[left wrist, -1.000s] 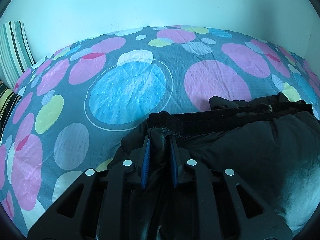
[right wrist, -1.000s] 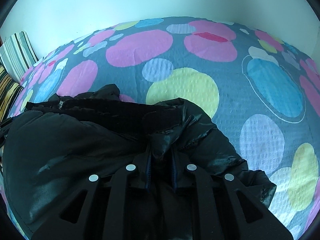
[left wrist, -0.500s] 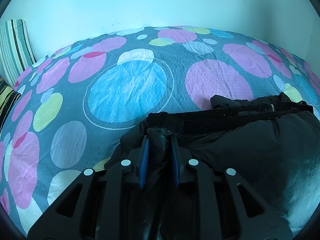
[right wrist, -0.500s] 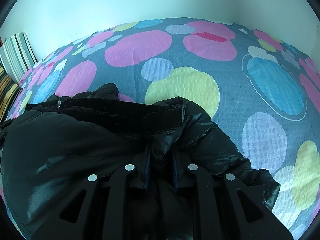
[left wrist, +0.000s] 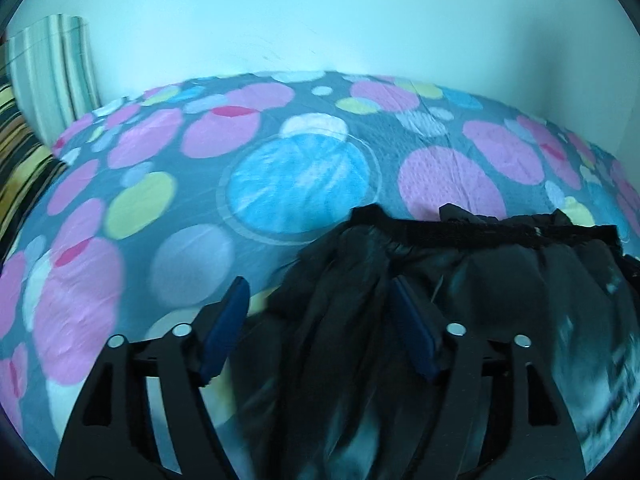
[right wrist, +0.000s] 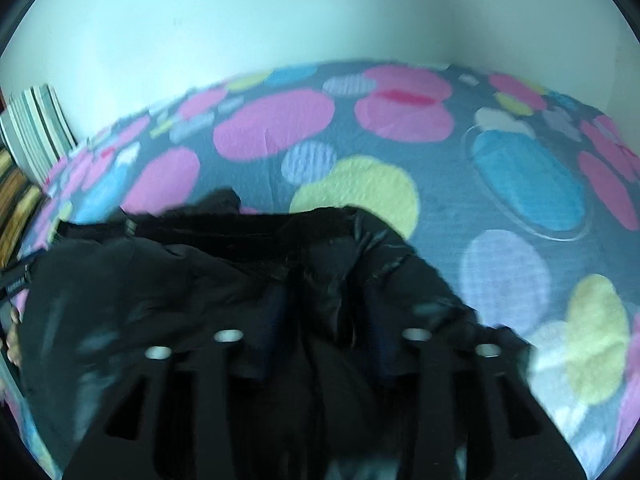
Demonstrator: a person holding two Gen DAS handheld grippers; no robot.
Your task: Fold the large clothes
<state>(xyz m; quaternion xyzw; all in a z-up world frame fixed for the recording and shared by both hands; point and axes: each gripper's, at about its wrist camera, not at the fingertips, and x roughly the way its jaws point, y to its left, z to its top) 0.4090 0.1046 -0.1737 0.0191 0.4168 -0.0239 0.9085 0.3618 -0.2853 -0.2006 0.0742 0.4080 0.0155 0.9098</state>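
Observation:
A black puffy jacket [left wrist: 520, 280] lies on the bed with its dark collar band along the far edge. My left gripper [left wrist: 318, 286] sits at the jacket's left end. Its jaws are opening, and the blue pads [left wrist: 224, 324] stand wide apart with a loose ridge of fabric between them, not pinched. In the right wrist view the jacket [right wrist: 140, 288] fills the lower left. My right gripper [right wrist: 324, 296] is over its right end. Its jaws are also opening, a fold of fabric rising between the spread fingers, and the picture is blurred.
The bedspread [left wrist: 296, 184] is grey with pink, blue and yellow-green circles and stretches far beyond the jacket [right wrist: 512, 184]. Striped pillows [left wrist: 52, 68] lean at the left against a pale wall [left wrist: 320, 20], which runs along the bed's far side.
Both grippers were shut on pinched folds of the jacket. Now both have spread their jaws and let the fabric go, and both have pulled back and risen a little.

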